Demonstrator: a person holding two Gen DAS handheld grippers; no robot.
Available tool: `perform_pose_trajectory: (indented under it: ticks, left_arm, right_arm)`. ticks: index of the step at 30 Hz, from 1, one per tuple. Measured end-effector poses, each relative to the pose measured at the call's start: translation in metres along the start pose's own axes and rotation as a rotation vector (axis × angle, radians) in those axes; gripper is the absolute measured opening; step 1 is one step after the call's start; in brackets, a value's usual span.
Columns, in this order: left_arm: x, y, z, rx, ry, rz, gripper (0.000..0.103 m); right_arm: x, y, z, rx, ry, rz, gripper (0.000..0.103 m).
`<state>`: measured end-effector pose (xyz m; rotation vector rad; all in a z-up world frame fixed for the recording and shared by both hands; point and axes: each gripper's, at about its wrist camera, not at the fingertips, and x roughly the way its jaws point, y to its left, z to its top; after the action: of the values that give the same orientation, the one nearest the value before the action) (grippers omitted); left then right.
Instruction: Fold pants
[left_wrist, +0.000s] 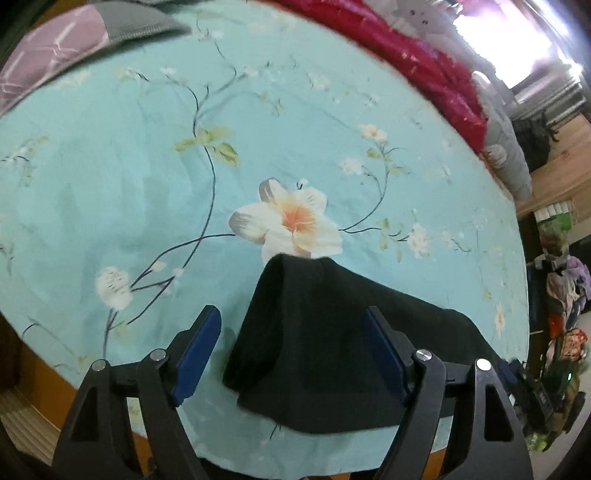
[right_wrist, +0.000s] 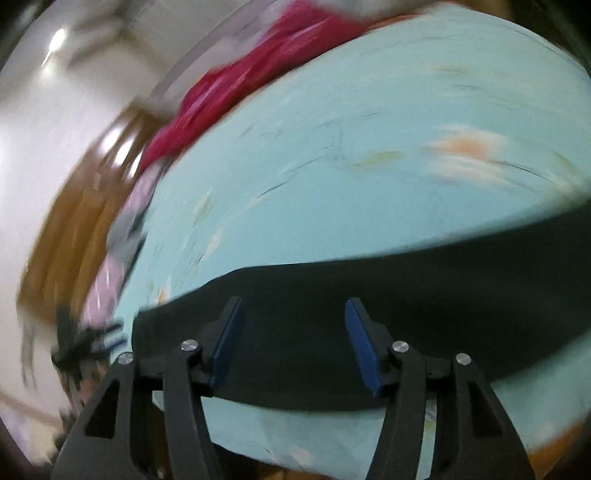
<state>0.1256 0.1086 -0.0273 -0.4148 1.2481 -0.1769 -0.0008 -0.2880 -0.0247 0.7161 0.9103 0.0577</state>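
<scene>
Bedroom, bed spread with a turquoise floral sheet (left_wrist: 147, 184); crimson quilt (left_wrist: 424, 62) bunched toward 1 o'clock, mauve pillow (left_wrist: 40, 62) at 10 o'clock. Near the bed's front edge, at 6 o'clock in the left wrist view: black pants (left_wrist: 314, 350), doubled over, rounded fold pointing to 12 o'clock, cloth trailing off toward 4 o'clock. Left gripper (left_wrist: 291, 350) spread wide, jaws straddling the folded end, pads clear of the cloth, nothing held. Right gripper (right_wrist: 295, 339) likewise parted, empty, above the dark band of the pants running from 8 o'clock to 3 o'clock; view heavily blurred. Judged: one fold laid down and let go. Left to do, probably: another fold across the long band, then smoothing. Final compact shape not yet there.
</scene>
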Motion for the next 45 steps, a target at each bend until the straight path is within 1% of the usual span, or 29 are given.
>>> perform_pose_trajectory:
  ticks: [2,3,6,8,10,11,12,13,14,15,16,18,19,20,21,22,24,26,28,29,30,32,33,34,36,39,40,43,45]
  left_arm:
    - [0.007,0.003,0.008,0.004,0.010,-0.004,0.079]
    - [0.010,0.003,0.012,0.009,0.016,-0.003,0.079]
    - [0.026,0.000,0.021,0.027,0.039,-0.007,0.079]
    - [0.035,0.000,0.025,0.048,0.059,-0.015,0.079]
    - [0.036,0.000,0.025,0.076,0.075,-0.077,0.079]
    - [0.040,-0.001,0.025,0.085,0.081,-0.097,0.079]
    - [0.045,-0.001,0.026,0.092,0.089,-0.107,0.078]
    - [0.052,-0.002,0.027,0.093,0.100,-0.099,0.075]
    - [0.059,-0.003,0.028,0.091,0.120,-0.088,0.053]
    - [0.063,-0.005,0.027,0.079,0.146,-0.111,0.039]
    - [0.058,-0.006,0.025,0.072,0.130,-0.097,0.038]
    - [0.043,-0.010,0.020,0.084,0.055,-0.103,0.029]
    - [0.044,-0.011,0.019,0.094,0.032,-0.064,0.029]
    - [0.051,-0.011,0.018,0.095,0.049,-0.034,0.028]
    - [0.062,-0.010,0.018,0.084,0.088,0.001,0.027]
    - [0.068,-0.007,0.016,0.063,0.117,0.008,0.027]
    - [0.060,-0.001,0.013,0.040,0.102,-0.013,0.027]
    - [0.041,-0.001,0.007,0.062,0.041,0.022,0.028]
    - [0.024,-0.003,0.001,0.092,-0.028,0.071,0.049]
    - [0.015,-0.004,-0.004,0.099,-0.064,0.095,0.067]
    - [0.008,-0.006,-0.008,0.100,-0.101,0.114,0.074]
    - [-0.001,-0.011,-0.016,0.111,-0.137,0.129,0.075]
    - [-0.001,-0.015,-0.022,0.117,-0.125,0.122,0.076]
    - [-0.001,-0.018,-0.029,0.112,-0.104,0.097,0.076]
    - [0.000,-0.022,-0.044,0.108,-0.070,0.055,0.076]
    - [0.002,-0.029,-0.068,0.091,-0.033,0.022,0.076]
    - [0.003,-0.032,-0.070,0.097,-0.029,0.019,0.076]
    - [0.002,-0.056,-0.076,0.161,-0.041,0.078,0.076]
    - [0.004,-0.081,-0.078,0.226,-0.038,0.101,0.076]
  right_arm:
    - [0.041,0.035,0.011,-0.092,0.073,-0.002,0.059]
    - [0.056,0.045,0.012,-0.125,0.102,-0.003,0.059]
    - [0.110,0.071,0.029,-0.200,0.207,-0.061,0.059]
    - [0.134,0.077,0.030,-0.217,0.283,-0.088,0.059]
    - [0.150,0.086,0.032,-0.262,0.367,-0.028,0.059]
    - [0.147,0.094,0.025,-0.334,0.387,-0.009,0.059]
    - [0.146,0.102,0.021,-0.420,0.387,-0.028,0.059]
    - [0.147,0.110,0.014,-0.520,0.387,-0.081,0.055]
    - [0.151,0.113,0.011,-0.561,0.386,-0.131,0.049]
    - [0.155,0.116,0.007,-0.603,0.385,-0.198,0.036]
    - [0.156,0.121,0.005,-0.640,0.382,-0.229,0.030]
    - [0.145,0.136,0.001,-0.726,0.336,-0.271,0.016]
    - [0.140,0.140,0.003,-0.747,0.295,-0.290,0.010]
    - [0.142,0.140,0.005,-0.750,0.282,-0.313,0.010]
    - [0.151,0.133,0.007,-0.726,0.309,-0.331,0.010]
    - [0.161,0.124,0.007,-0.703,0.319,-0.356,0.010]
    - [0.161,0.124,0.009,-0.671,0.293,-0.352,0.010]
    - [0.143,0.121,0.013,-0.575,0.241,-0.316,0.011]
    - [0.121,0.110,0.016,-0.474,0.202,-0.281,0.012]
    - [0.114,0.109,0.014,-0.442,0.187,-0.287,0.012]
    - [0.105,0.102,0.015,-0.408,0.169,-0.293,0.014]
    - [0.086,0.089,0.012,-0.347,0.137,-0.311,0.028]
    - [0.077,0.082,0.009,-0.322,0.123,-0.325,0.055]
    - [0.068,0.076,0.005,-0.301,0.108,-0.349,0.076]
    - [0.051,0.064,0.002,-0.281,0.073,-0.370,0.079]
    - [0.022,0.047,-0.011,-0.224,0.025,-0.321,0.079]
    - [0.008,0.034,-0.018,-0.190,0.003,-0.305,0.079]
    - [-0.019,-0.001,-0.033,-0.095,-0.036,-0.306,0.079]
    - [-0.045,-0.037,-0.044,0.027,-0.097,-0.312,0.079]
